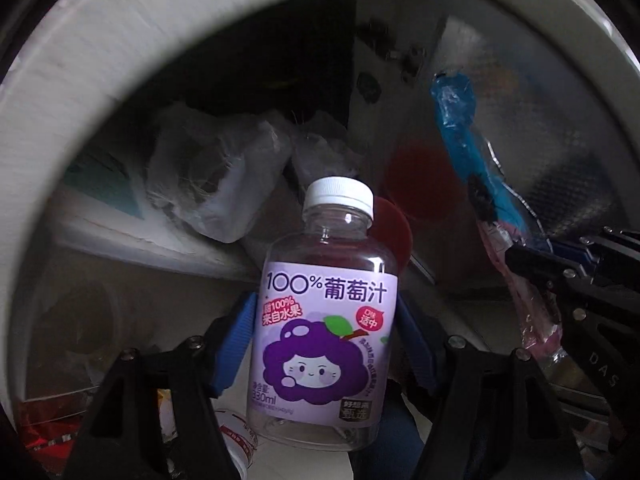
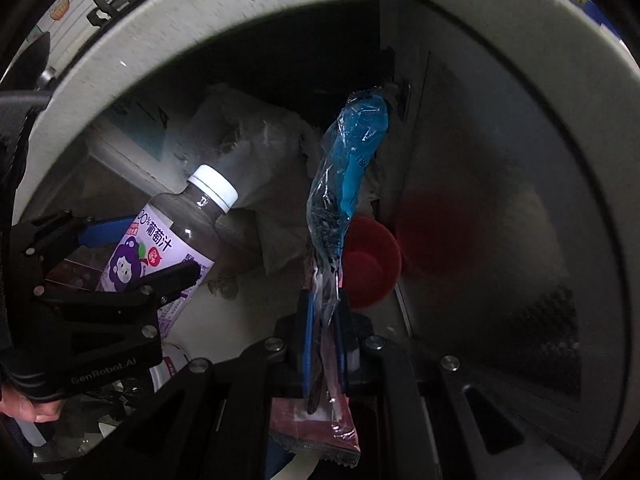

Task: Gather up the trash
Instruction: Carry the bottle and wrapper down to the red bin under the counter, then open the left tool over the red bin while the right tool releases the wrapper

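Note:
My left gripper [image 1: 326,332] is shut on an empty grape juice bottle [image 1: 326,320] with a purple label and white cap, held inside the mouth of a white trash bin [image 1: 120,60]. The bottle also shows in the right wrist view [image 2: 168,240], tilted in the left gripper [image 2: 140,252]. My right gripper [image 2: 325,320] is shut on a blue and pink plastic snack wrapper [image 2: 348,168], which stands up between the pads inside the bin [image 2: 280,12]. The wrapper [image 1: 460,128] and right gripper [image 1: 540,264] show at the right of the left wrist view.
The bin holds a crumpled clear plastic bag [image 1: 208,176], a red cup [image 2: 372,264], a white box with a teal panel [image 1: 108,184], a white yoghurt cup [image 1: 236,444] and red packaging [image 1: 44,432]. The bin's metallic inner wall [image 2: 500,200] stands at the right.

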The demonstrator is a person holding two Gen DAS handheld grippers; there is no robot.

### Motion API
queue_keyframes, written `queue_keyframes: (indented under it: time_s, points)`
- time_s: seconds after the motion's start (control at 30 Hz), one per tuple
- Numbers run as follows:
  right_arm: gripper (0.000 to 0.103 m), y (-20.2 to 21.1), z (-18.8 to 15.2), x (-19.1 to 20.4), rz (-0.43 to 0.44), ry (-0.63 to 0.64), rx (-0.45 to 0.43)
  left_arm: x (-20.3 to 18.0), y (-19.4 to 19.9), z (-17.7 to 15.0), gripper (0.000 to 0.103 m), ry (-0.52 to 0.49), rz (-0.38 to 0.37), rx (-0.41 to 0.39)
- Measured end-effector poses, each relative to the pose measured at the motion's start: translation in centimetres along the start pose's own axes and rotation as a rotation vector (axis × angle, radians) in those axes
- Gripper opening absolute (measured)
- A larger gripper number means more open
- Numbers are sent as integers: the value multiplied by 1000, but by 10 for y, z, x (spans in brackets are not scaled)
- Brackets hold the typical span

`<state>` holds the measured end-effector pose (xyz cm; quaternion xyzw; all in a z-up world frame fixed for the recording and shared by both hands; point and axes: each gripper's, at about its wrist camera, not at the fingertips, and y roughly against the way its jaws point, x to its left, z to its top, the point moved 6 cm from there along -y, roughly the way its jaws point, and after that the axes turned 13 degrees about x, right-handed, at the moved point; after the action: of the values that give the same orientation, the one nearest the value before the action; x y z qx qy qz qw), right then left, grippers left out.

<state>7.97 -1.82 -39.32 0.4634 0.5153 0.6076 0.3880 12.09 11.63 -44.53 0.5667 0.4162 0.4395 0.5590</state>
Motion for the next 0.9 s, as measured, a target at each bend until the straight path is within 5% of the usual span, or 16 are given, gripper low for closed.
queue_keyframes:
  time_s: [0.37,0.73,0.83,0.9]
  points:
    - [9,-108,8,-42,-19,-44,9,-31,-131,40,68,-90,13,42]
    - [9,-133,6,-64,-39,-99,11,-46,-154,73,69,-141,-25,15]
    - [9,-137,7,-63,-42,-107,18,-48,-151,76,84,-155,-6,-1]
    - [9,-135,2,-64,-42,-104,24,-47,-149,78,84,-150,-11,3]
